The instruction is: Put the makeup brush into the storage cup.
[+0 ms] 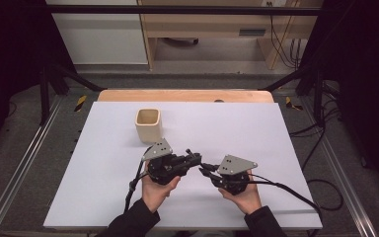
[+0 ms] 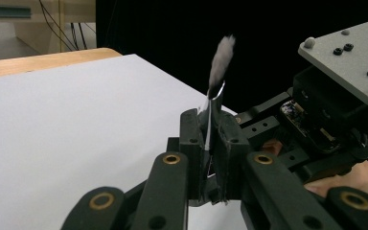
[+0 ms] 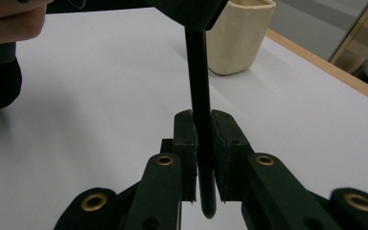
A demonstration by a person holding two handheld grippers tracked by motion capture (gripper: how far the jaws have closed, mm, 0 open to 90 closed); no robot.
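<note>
two forearms in dark sleeves come in at the bottom of the high view, and each hand carries a gripper above the white board (image 1: 103, 187) that covers the wooden table (image 1: 128, 95). largest thing on the board is the cream cup (image 1: 148, 124), square in shape and upright, standing just beyond the left gripper (image 1: 195, 158) and apart from it.

between the two grippers a make-up brush (image 3: 199, 72) is held. its long axis lies nearly level and runs from one gripper to the other. left gripper has its jaws pressed together on the shiny metal ferrule (image 2: 212, 103) of the brush, and the pale soft bristles (image 2: 221, 60) stick out past the jaws toward the right hand. right gripper (image 3: 202, 143) has its jaws closed tight on the black handle, near the rounded end, which comes out a little behind the pads. in the right gripper view the handle points away toward the left gripper, with the cup behind it.
</note>
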